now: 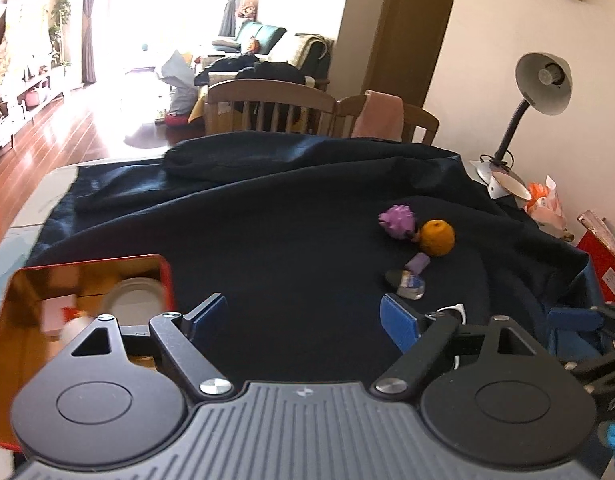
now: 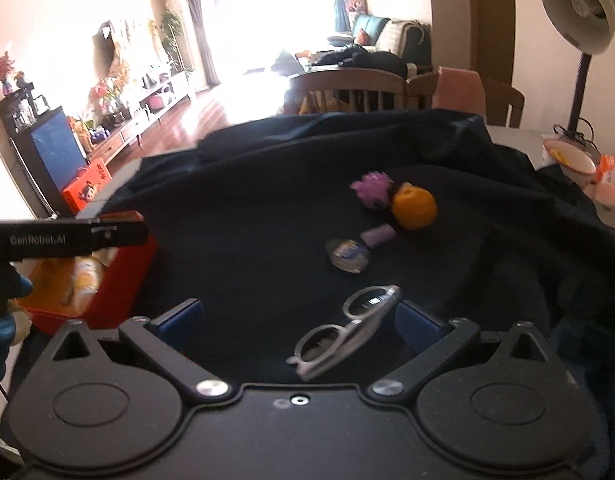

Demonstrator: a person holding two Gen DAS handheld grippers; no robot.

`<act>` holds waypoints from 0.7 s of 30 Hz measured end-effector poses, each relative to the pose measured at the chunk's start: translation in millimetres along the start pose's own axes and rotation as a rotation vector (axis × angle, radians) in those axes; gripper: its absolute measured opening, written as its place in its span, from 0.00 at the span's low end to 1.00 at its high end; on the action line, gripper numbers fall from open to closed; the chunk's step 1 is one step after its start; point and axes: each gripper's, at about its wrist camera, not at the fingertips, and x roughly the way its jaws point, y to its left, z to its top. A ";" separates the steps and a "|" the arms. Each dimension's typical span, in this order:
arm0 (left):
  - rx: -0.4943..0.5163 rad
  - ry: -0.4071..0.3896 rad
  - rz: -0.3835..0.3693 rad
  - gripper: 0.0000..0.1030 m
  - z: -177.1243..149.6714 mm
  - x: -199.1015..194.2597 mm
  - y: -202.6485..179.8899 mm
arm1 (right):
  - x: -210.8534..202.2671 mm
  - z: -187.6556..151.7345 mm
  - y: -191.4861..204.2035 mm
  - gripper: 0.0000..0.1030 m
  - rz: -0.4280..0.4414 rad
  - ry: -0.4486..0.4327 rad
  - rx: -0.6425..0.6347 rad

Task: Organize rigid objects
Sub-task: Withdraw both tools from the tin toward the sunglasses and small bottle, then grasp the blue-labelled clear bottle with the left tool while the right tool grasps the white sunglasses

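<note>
Tin (image 1: 87,276), red outside and gold within, sits at the far left, just beside the left gripper's (image 1: 303,318) left finger, with a white round lid or dish and a pale box inside it. In the right wrist view the same tin (image 2: 119,280) lies left of the right gripper (image 2: 303,316), partly behind the left gripper's black body (image 2: 67,236), which crosses over it.

Ahead of the left gripper, on the dark cloth (image 1: 267,220), nothing lies between its blue pads (image 1: 399,320); the jaws stand wide apart and hold nothing. Ahead and to the right of its right pad lie a small flat packet (image 1: 407,282), a short purple piece (image 1: 418,262), a spiky purple toy (image 1: 397,222) and, touching that toy, an orange (image 1: 437,237).

White-framed glasses (image 2: 345,330) lie on the cloth between the right gripper's fingers, nearer the right pad (image 2: 419,328), tilted so one lens points ahead and the other back toward the gripper body. The right gripper's jaws are spread to their widest; whether the right pad touches the frame cannot be told. Further ahead, slightly right, sits the same cluster: packet (image 2: 349,260), purple piece (image 2: 377,235), toy (image 2: 373,190), orange (image 2: 413,208).

At the far right stands a desk lamp (image 2: 579,12) beside a bowl (image 2: 571,158).
</note>
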 end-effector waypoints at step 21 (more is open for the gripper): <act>0.073 0.110 0.007 0.81 18.4 105.5 -88.7 | 79.7 -4.7 -58.8 0.76 0.041 0.140 0.052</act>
